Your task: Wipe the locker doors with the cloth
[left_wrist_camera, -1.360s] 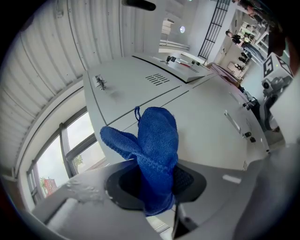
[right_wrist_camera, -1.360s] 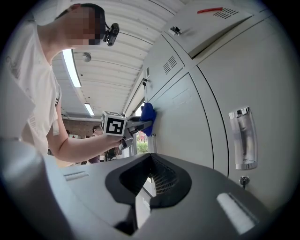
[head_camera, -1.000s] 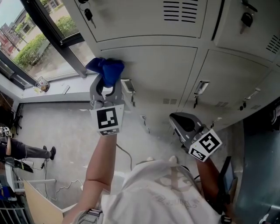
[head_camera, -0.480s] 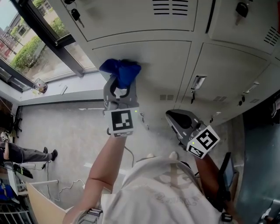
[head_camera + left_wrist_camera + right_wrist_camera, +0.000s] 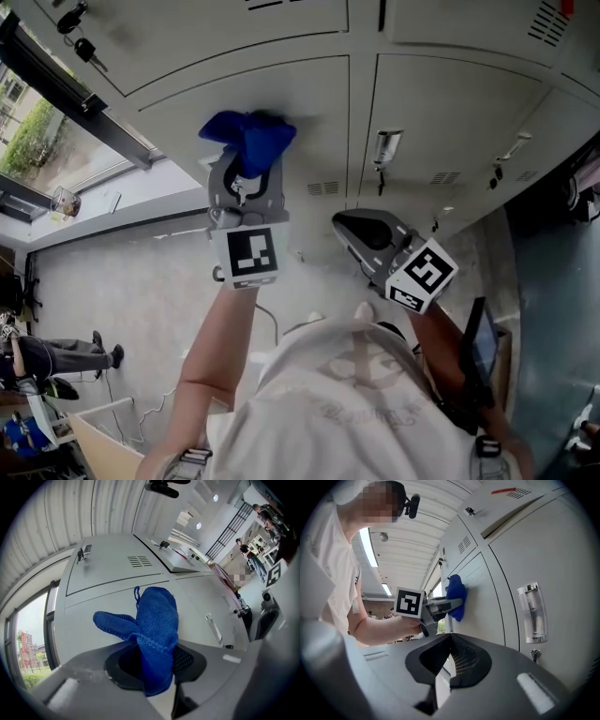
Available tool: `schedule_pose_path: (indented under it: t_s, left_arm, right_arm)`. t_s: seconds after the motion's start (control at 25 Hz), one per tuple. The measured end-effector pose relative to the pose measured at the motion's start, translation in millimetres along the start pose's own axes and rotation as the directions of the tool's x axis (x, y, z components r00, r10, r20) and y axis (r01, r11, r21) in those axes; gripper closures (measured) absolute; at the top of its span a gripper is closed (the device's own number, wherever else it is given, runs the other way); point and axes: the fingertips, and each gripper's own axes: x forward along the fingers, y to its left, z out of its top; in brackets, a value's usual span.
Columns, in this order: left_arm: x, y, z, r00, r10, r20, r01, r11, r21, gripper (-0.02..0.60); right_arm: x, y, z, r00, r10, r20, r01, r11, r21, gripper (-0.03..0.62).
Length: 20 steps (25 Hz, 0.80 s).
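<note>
My left gripper (image 5: 246, 173) clamps the cloth (image 5: 248, 139) flat against a locker door (image 5: 300, 98). My right gripper (image 5: 361, 234) hangs clenched and empty, below the next door's handle (image 5: 386, 148). A window (image 5: 33, 141) is to the left.

Three cameras trained on one bank of pale grey metal locker doors (image 5: 309, 103).
The head view looks steeply down over the person's shoulders (image 5: 356, 394), with the doors along its top. The left gripper view rides behind the left tongs (image 5: 154, 667), close against a door, with the blue knitted cloth (image 5: 157, 620) mid-frame. The right gripper view, behind the right tongs (image 5: 450, 660), stands farther off and looks sideways along the doors. All three share that cloth and door.
</note>
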Motion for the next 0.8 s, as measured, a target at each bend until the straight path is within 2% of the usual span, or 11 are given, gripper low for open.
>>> schedule_pose_path:
  t_s: [0.24,0.44,0.64,0.8]
  left_arm:
    - [12.3,-37.8,11.1,0.995,-0.089,0.040,0.090,0.996,-0.024,0.451]
    - [23.7,-71.5,20.8,0.983,-0.185,0.022,0.184,0.983,0.028,0.451]
    - [30.8,-100.4,17.7,0.972,-0.236,-0.014,0.236,0.971,0.046,0.452]
    - [35.4,-118.4,19.8,0.957,-0.289,-0.036,0.291,0.950,0.110,0.451]
  right_arm:
    - [-10.5,-4.9,-3.0,1.000,-0.014,-0.002,0.014,1.000,0.009,0.588]
    - [-21.4,-12.3,-2.9,0.999,-0.037,-0.001,0.037,0.999,0.014,0.588]
    - [-30.2,-17.9,-5.5,0.998,-0.060,0.003,0.060,0.998,0.027,0.588]
    - [-36.4,-19.6,-7.7,0.997,-0.078,0.003,0.078,0.996,0.037,0.588]
